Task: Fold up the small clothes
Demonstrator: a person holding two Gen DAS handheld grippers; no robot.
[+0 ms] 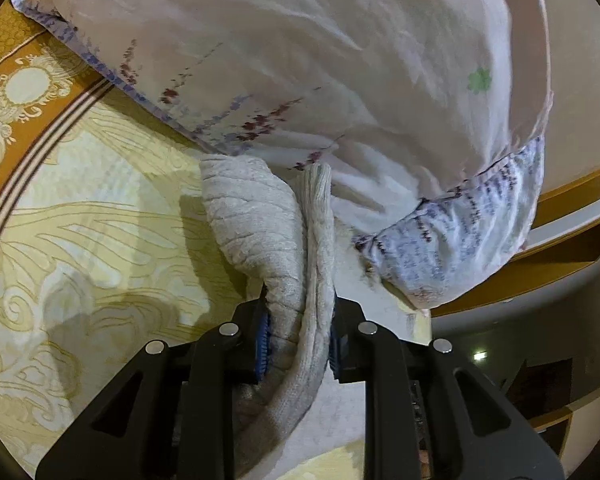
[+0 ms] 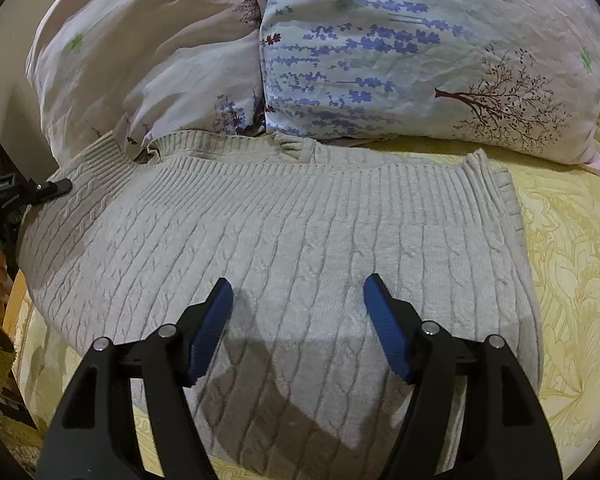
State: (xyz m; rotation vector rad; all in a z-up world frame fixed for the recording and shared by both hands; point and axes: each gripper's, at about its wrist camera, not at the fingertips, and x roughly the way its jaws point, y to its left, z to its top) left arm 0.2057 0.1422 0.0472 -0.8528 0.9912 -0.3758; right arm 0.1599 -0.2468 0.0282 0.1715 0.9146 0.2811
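A grey cable-knit sweater (image 2: 284, 240) lies spread on the yellow patterned bedspread (image 2: 572, 280), its ribbed hem toward the pillows. My right gripper (image 2: 298, 292) is open and empty, hovering just above the sweater's middle. My left gripper (image 1: 298, 320) is shut on a bunched fold of the sweater (image 1: 260, 224) and holds it lifted off the bed. In the right wrist view the left gripper's black fingertip (image 2: 56, 188) shows at the sweater's left edge.
Two floral pillows (image 2: 400, 52) lean against the headboard right behind the sweater; one fills the top of the left wrist view (image 1: 300, 60). The bedspread (image 1: 100, 220) extends to the left, with an orange border. The bed's edge and a dim room lie to the right.
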